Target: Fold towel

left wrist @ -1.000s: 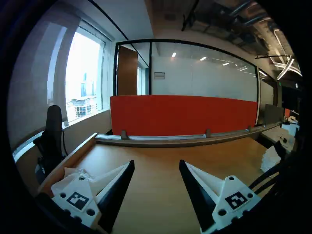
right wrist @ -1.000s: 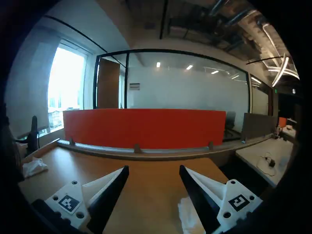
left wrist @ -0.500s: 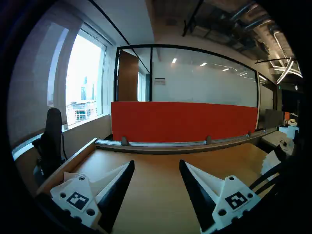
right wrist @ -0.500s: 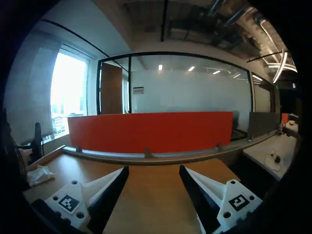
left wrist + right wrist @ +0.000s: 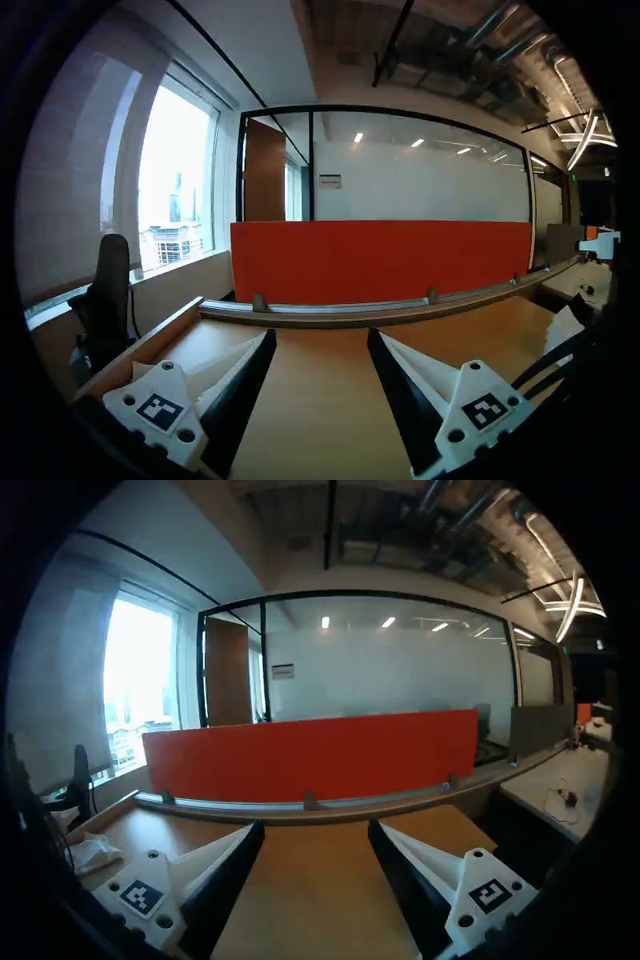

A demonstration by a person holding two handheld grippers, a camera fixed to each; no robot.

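Right gripper agape, towel at left

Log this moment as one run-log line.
left gripper: open, empty | right gripper: open, empty | towel: crumpled on desk, ungrasped

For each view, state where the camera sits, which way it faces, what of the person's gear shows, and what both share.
Left gripper view: on the left tool, low over the desk, facing the orange divider; its two open fingers show.
Right gripper view: on the right tool, also facing the divider; its open fingers show.
Shared: desk, divider, window.
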